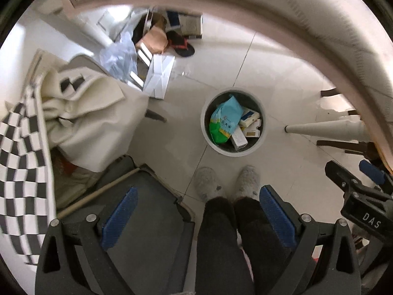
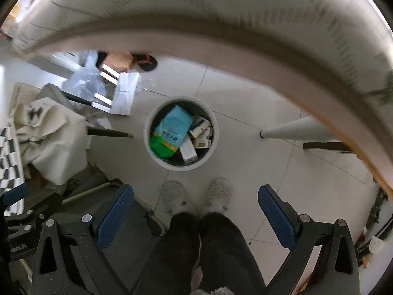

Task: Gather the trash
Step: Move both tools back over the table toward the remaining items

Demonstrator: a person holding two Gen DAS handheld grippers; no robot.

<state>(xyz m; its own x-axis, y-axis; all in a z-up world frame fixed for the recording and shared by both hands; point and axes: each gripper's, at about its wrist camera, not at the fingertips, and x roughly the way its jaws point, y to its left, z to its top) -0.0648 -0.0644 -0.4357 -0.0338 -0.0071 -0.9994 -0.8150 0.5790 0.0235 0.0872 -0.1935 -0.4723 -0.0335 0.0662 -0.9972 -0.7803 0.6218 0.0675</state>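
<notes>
I have both grippers spread wide and holding nothing: the left gripper [image 1: 199,218] and the right gripper [image 2: 196,217] both look straight down at the tiled floor [image 2: 245,93]. The round bin [image 1: 262,132] stands on the floor just ahead of my slippers [image 1: 208,182], beside a white worktop leg [image 2: 294,130]. Inside it lie a blue-and-green bag [image 1: 224,120] and several small boxes [image 1: 249,118]. A cream cloth [image 1: 98,123] is heaped to the left.
</notes>
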